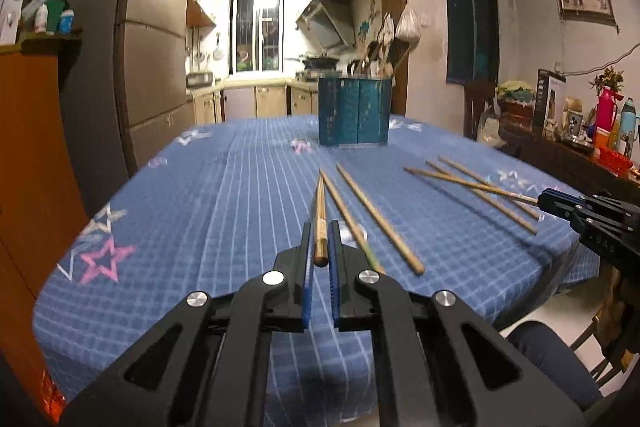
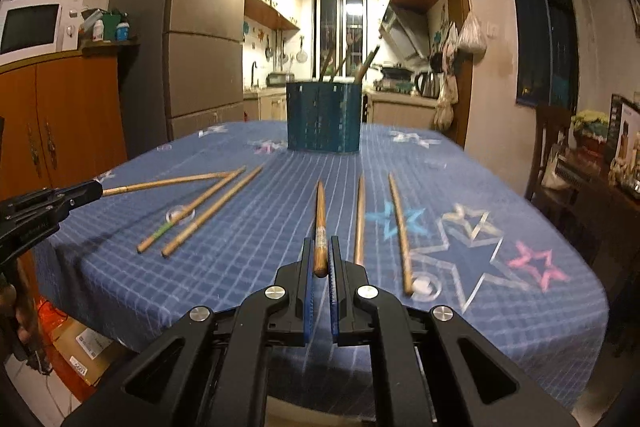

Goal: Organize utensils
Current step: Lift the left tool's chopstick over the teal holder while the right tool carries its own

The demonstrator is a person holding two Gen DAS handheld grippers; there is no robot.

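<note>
My left gripper [image 1: 320, 227] is shut on the thick end of a wooden chopstick [image 1: 319, 203], which points ahead above the blue checked tablecloth [image 1: 220, 207]. Two loose chopsticks [image 1: 380, 219] lie just to its right. My right gripper [image 2: 320, 243] is likewise shut on a chopstick [image 2: 320, 215], lifted off the cloth. Each gripper shows in the other's view: the right gripper [image 1: 544, 201] grips a chopstick [image 1: 472, 185], and the left gripper [image 2: 98, 189] grips one [image 2: 168, 181]. A teal utensil holder [image 2: 324, 119] stands upright at the far middle, with several utensils in it.
More loose chopsticks lie left [image 2: 212, 211] and right [image 2: 400, 231] of my right gripper. An orange cabinet [image 2: 72, 123] stands left of the table, a sideboard with bottles [image 1: 600, 147] on the right. A cardboard box [image 2: 80, 351] sits on the floor. A person's knee [image 1: 540, 347] is by the near edge.
</note>
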